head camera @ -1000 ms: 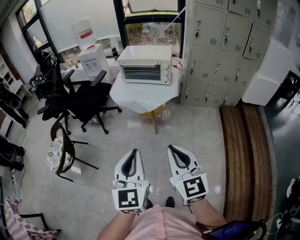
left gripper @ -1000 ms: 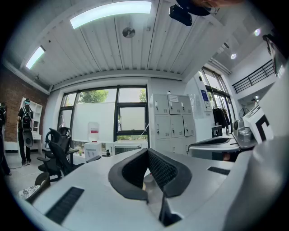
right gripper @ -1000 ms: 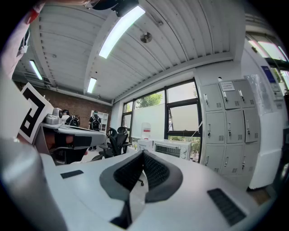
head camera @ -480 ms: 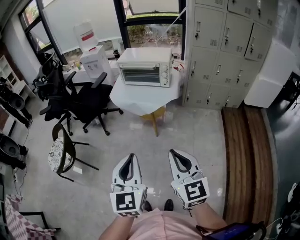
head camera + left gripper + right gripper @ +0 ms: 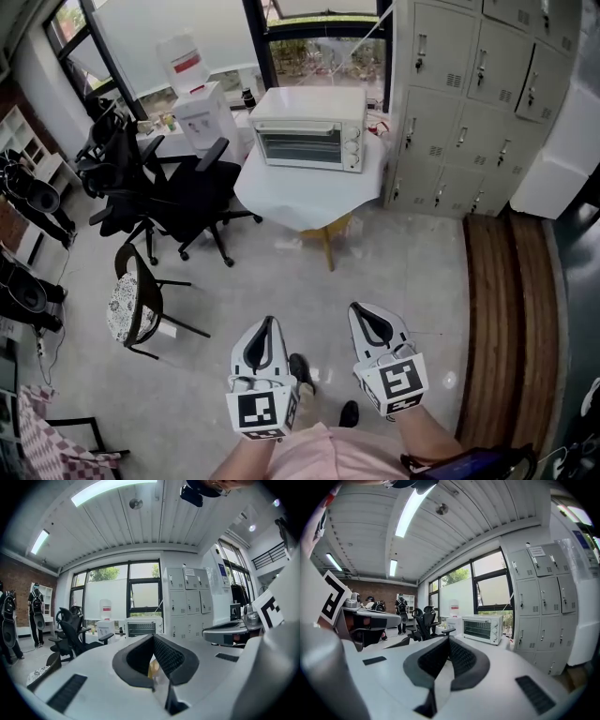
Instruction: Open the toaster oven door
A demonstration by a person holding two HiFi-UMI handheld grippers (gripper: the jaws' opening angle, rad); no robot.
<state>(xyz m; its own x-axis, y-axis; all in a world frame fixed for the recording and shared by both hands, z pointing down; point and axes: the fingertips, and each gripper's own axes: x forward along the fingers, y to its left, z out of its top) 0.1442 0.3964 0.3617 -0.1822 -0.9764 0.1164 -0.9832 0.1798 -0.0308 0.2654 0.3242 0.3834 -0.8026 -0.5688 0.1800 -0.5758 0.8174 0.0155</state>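
Note:
A white toaster oven (image 5: 309, 129) with its glass door closed stands on a small table draped in white cloth (image 5: 305, 195), far ahead across the floor. Both grippers hang low near the person's body, well short of the table. The left gripper (image 5: 268, 322) has its jaws pressed together with nothing between them. So has the right gripper (image 5: 362, 308). In the left gripper view the oven (image 5: 140, 628) shows small beyond the shut left gripper (image 5: 153, 637). The right gripper view has the oven (image 5: 482, 628) up and to the right of the shut right gripper (image 5: 449, 639).
Black office chairs (image 5: 173, 197) crowd the table's left side, with a water dispenser (image 5: 202, 108) behind them. A patterned-seat chair (image 5: 129, 305) stands on the left floor. Grey lockers (image 5: 469, 94) line the right wall above a wooden strip (image 5: 511, 309). People (image 5: 401, 613) stand far off.
The person has stepped forward: the oven and table look slightly nearer and have shifted right, and a shoe now shows below the grippers. Both grippers stay shut and side by side.

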